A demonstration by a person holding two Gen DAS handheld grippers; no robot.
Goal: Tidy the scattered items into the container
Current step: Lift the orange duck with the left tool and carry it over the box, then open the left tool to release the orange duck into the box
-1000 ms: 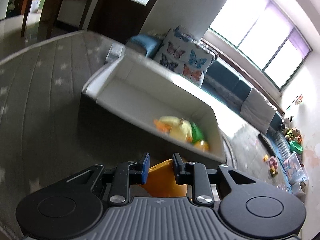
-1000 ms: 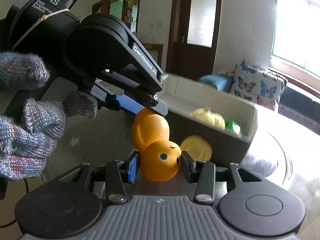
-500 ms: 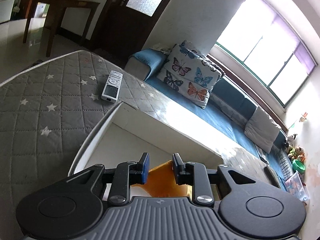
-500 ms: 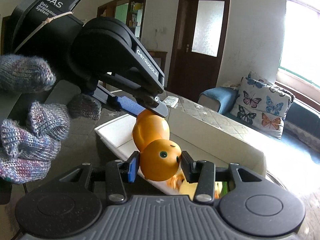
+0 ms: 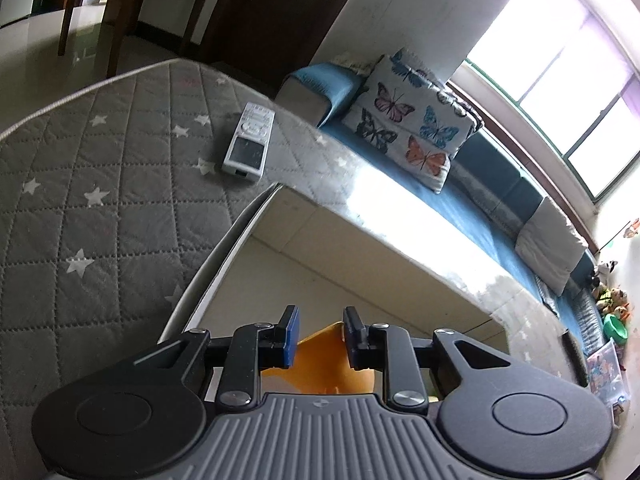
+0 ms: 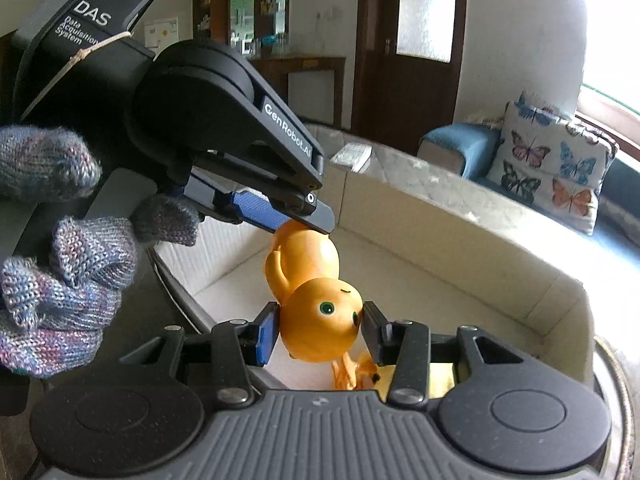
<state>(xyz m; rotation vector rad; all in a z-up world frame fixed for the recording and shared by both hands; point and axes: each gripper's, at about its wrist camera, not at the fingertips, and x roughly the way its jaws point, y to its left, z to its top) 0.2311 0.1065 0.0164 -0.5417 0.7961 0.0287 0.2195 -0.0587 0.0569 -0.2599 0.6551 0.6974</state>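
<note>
An orange duck-like toy (image 6: 306,258) hangs over the inside of a cream open box (image 6: 460,240), carried by both grippers. My right gripper (image 6: 319,326) is shut on the toy's head, one pad on each side. My left gripper (image 6: 304,220), held by a gloved hand (image 6: 60,272), clamps the toy's rear from above; its jaws are closing tighter on it. In the left wrist view the left gripper (image 5: 321,322) has the orange toy (image 5: 320,364) between its pads, above the box floor (image 5: 360,248).
Yellow and orange toys (image 6: 356,372) lie in the box below the head. The box stands on a grey quilted star-pattern mat (image 5: 100,220). A white remote (image 5: 249,142) lies on the mat beyond the box. A blue sofa with a butterfly pillow (image 5: 416,128) runs behind.
Both grippers have carried the orange toy from in front of the box wall to above the box's inside. Both grips on the toy have held.
</note>
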